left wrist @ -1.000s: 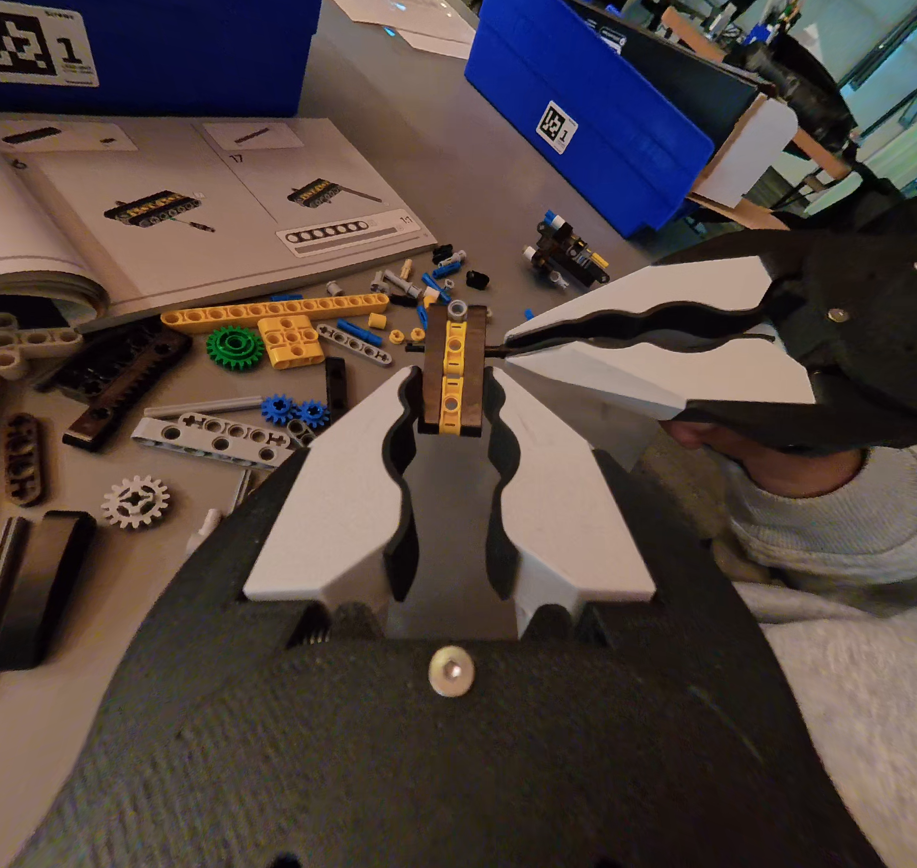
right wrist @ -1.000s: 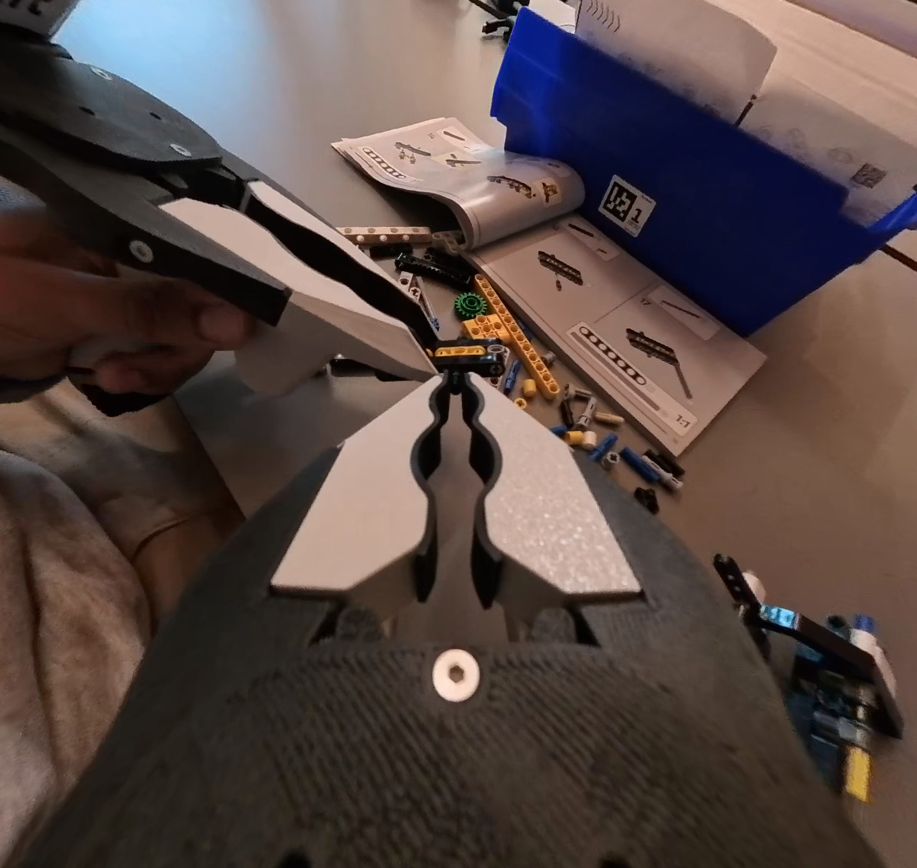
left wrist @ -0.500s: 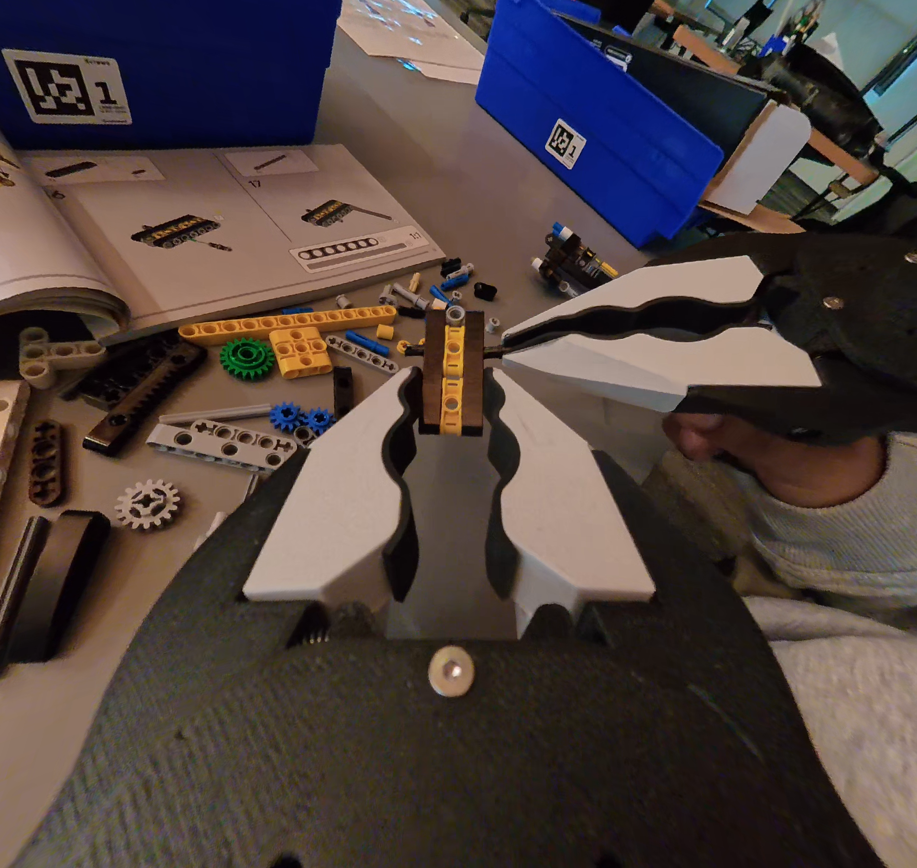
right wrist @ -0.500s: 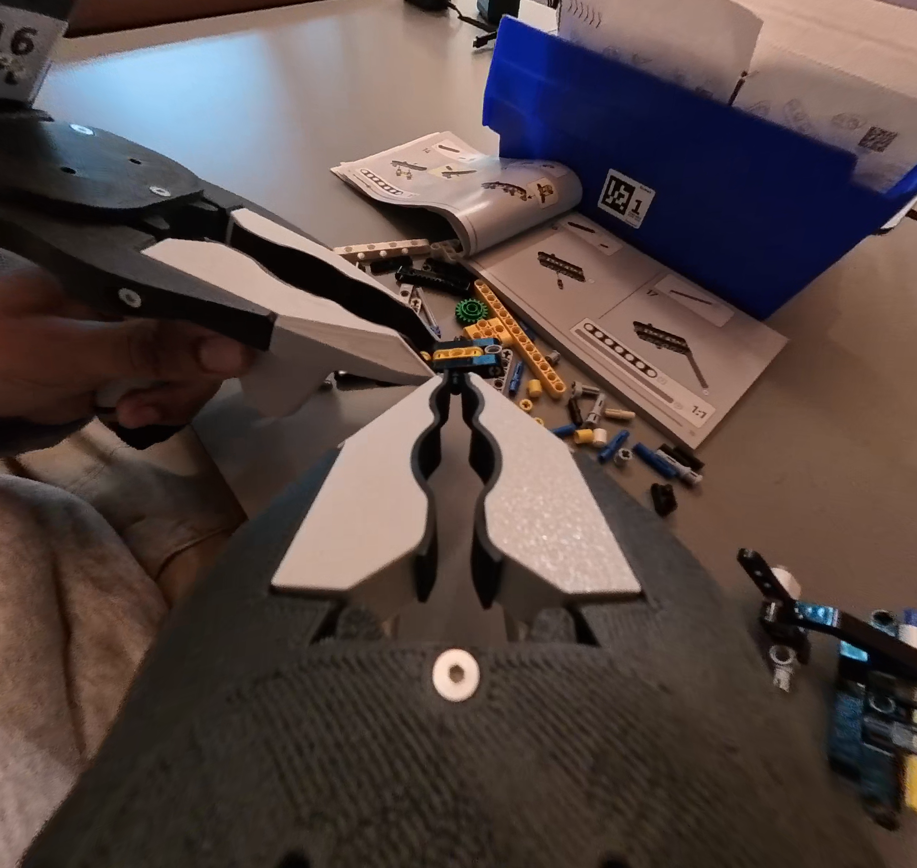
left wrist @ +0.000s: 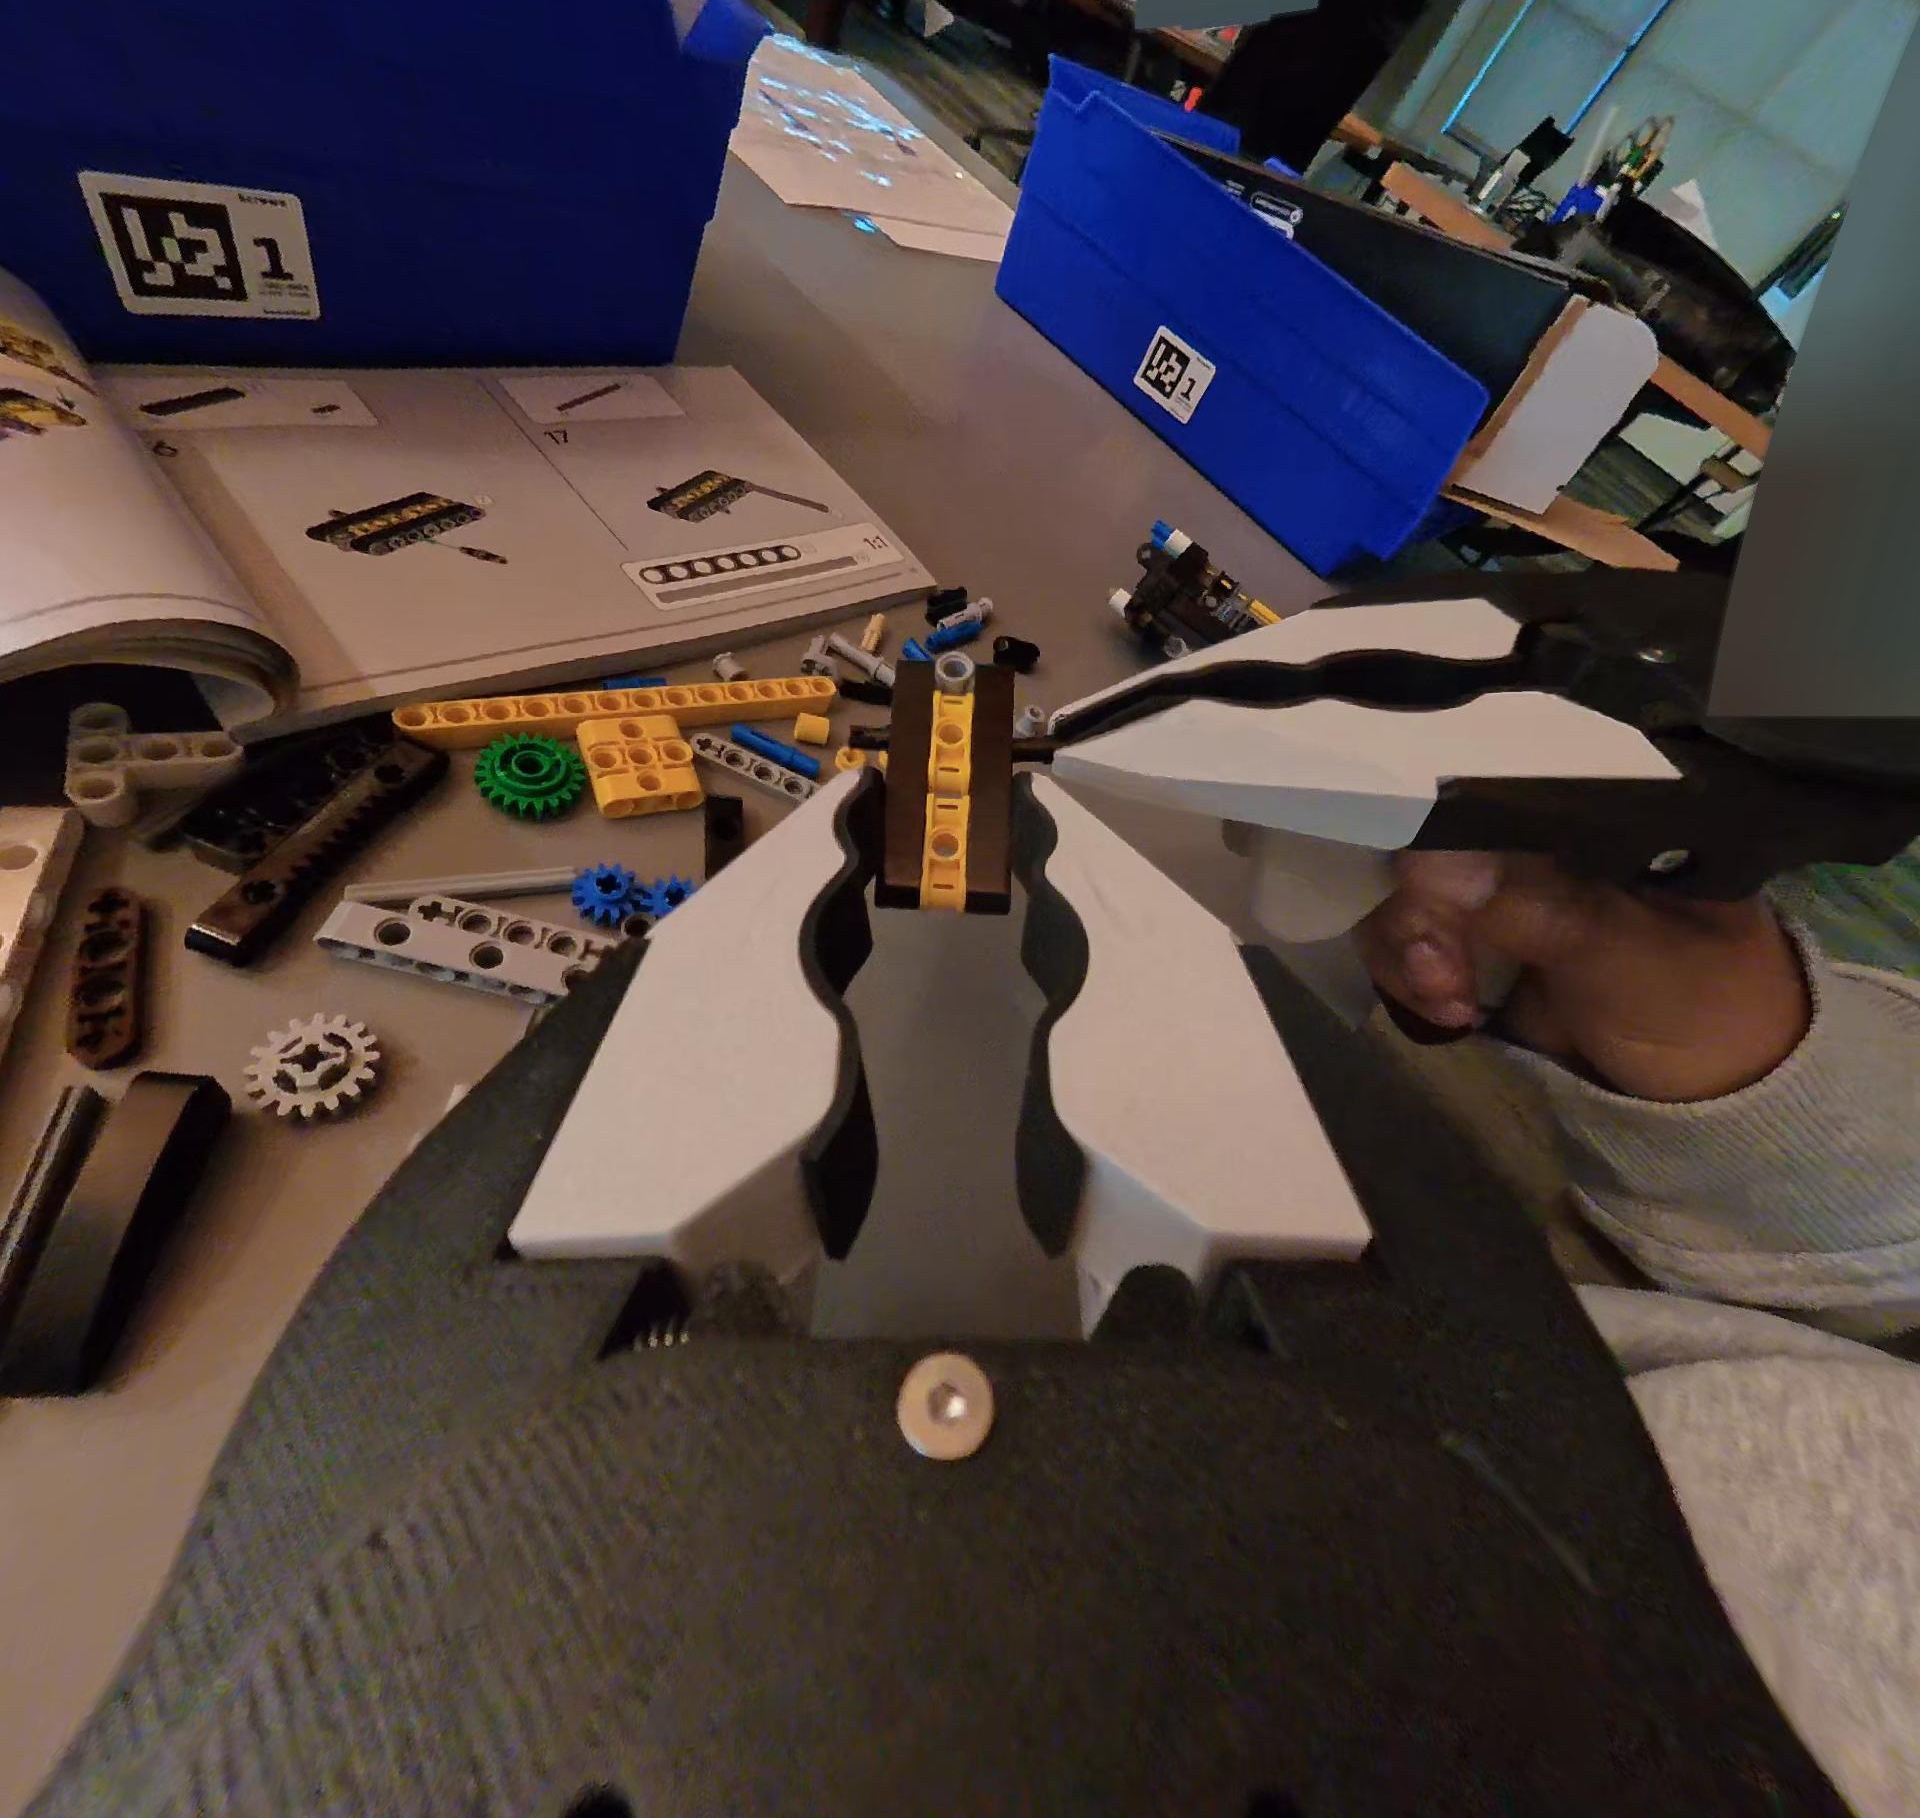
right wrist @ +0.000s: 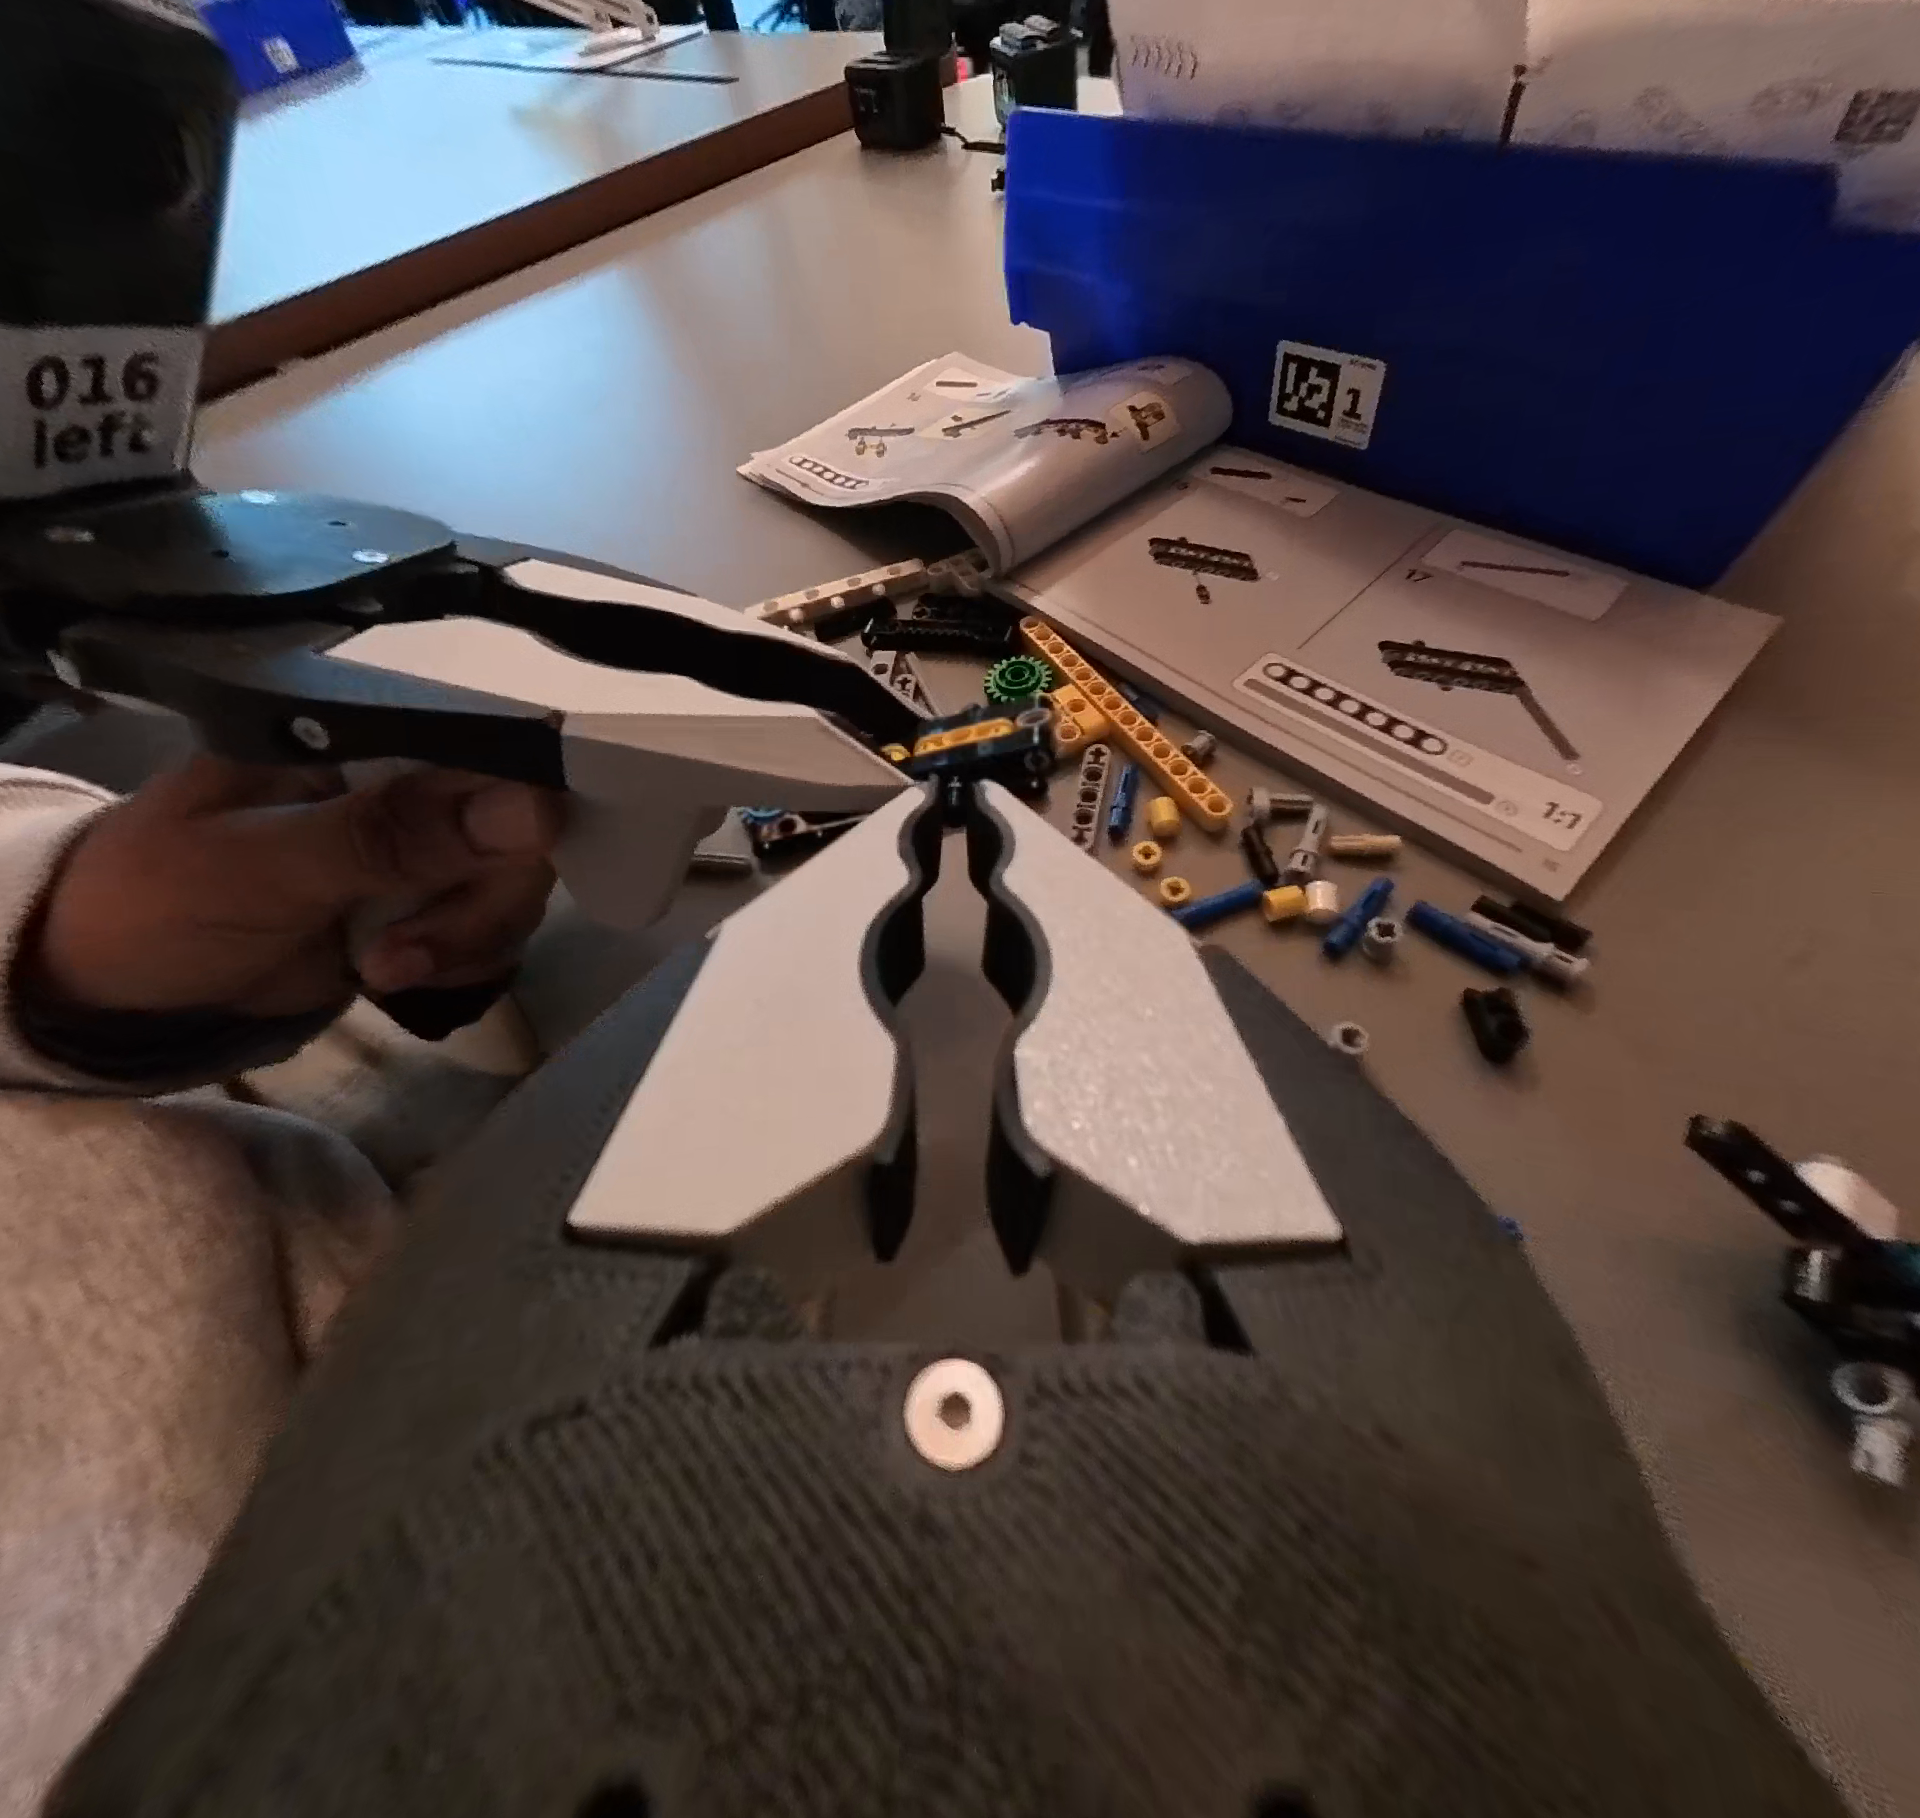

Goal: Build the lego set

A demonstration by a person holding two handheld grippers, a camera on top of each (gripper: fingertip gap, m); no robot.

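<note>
My left gripper (left wrist: pixel 943 804) is shut on a small black-and-yellow beam assembly (left wrist: pixel 943 729) and holds it upright above the table. My right gripper (left wrist: pixel 1051 738) comes in from the right. It is shut on a thin black axle (left wrist: pixel 1031 748) that meets the assembly's right side. In the right wrist view the right gripper (right wrist: pixel 954 794) pinches the axle's end (right wrist: pixel 952 783) just under the assembly (right wrist: pixel 982 734). The left gripper (right wrist: pixel 891 742) reaches in there from the left.
An open instruction booklet (left wrist: pixel 499 521) lies before a blue bin (left wrist: pixel 364 158), with a second blue bin (left wrist: pixel 1226 386) at the right. Loose parts lie below: a yellow beam (left wrist: pixel 613 703), a green gear (left wrist: pixel 530 776), a grey gear (left wrist: pixel 312 1064). A small sub-assembly (right wrist: pixel 1829 1280) stands apart. The grippers are tip to tip, or close to it. About 8 cm separates my left fingertips from the green gear (left wrist: pixel 530 776). It is also in sight in the right wrist view (right wrist: pixel 1004 676).
Both grippers have tilted and shifted a little together, so the table scene sits lower in both views. Both holds and the axle's contact with the assembly look unchanged.
</note>
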